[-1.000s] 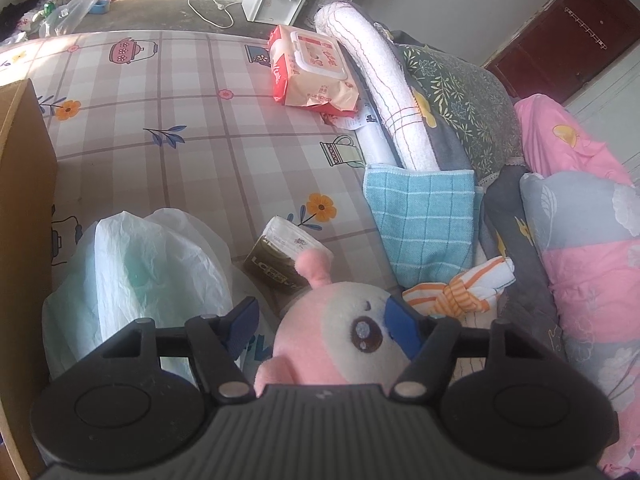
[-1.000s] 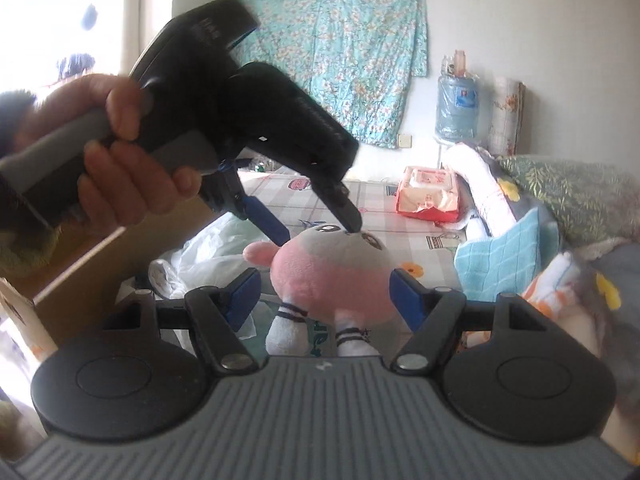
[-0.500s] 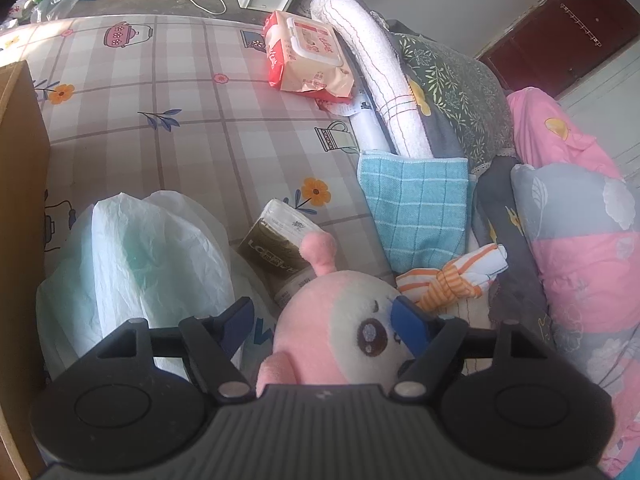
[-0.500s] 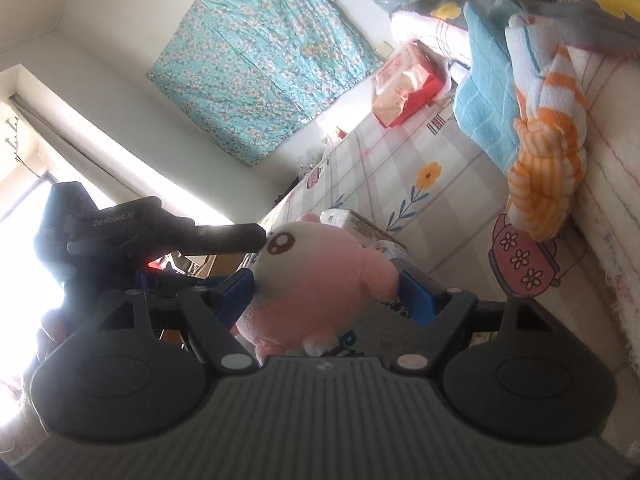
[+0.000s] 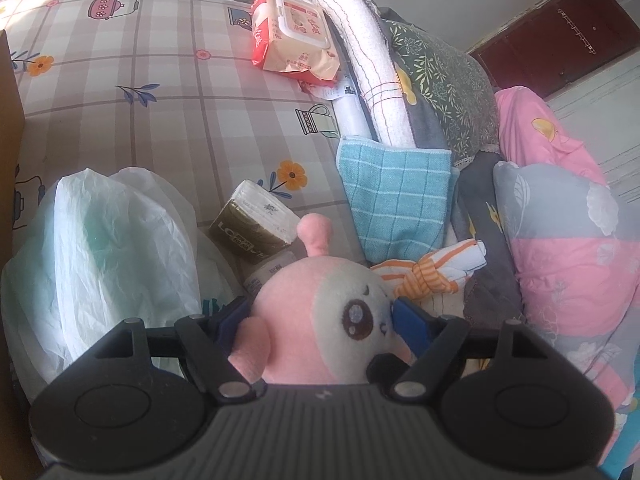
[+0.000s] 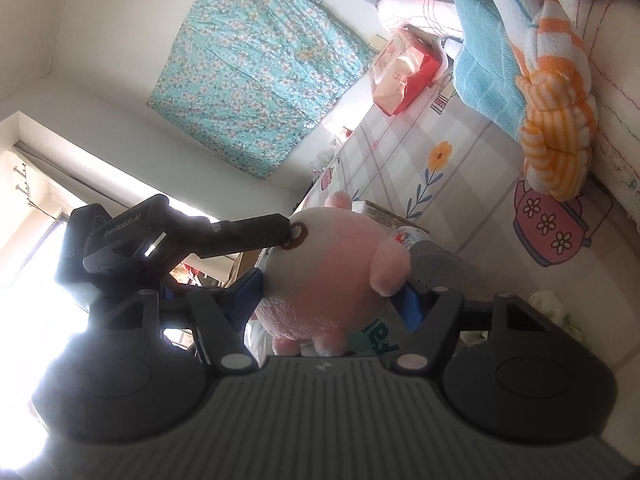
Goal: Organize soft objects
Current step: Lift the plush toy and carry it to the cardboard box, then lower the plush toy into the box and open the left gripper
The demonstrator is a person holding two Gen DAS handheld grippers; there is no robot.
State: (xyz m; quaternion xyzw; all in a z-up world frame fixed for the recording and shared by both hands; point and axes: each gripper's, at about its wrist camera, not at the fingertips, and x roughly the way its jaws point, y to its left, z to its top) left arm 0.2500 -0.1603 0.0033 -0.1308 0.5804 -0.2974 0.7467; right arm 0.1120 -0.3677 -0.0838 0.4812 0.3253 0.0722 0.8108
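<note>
A pink and white plush toy (image 5: pixel 320 320) sits between the blue pads of my left gripper (image 5: pixel 320 314), which is shut on its head. The same plush (image 6: pixel 332 276) is gripped by my right gripper (image 6: pixel 332 300) around its body. The black left gripper body (image 6: pixel 168 236) shows in the right wrist view, touching the plush's eye. An orange-striped knotted cloth (image 5: pixel 432 272) and a blue checked towel (image 5: pixel 396 200) lie on the bed to the right.
A white plastic bag (image 5: pixel 100 252) lies at left beside a cardboard box edge (image 5: pixel 10 120). A tissue pack (image 5: pixel 256 228), a red wipes pack (image 5: pixel 296 40), a rolled white towel (image 5: pixel 364 60), pillows and a pink quilt (image 5: pixel 560 220) crowd the right side.
Both grippers have closed further on the plush. The right gripper has rolled, so its view is tilted. The left view has shifted slightly forward over the bed.
</note>
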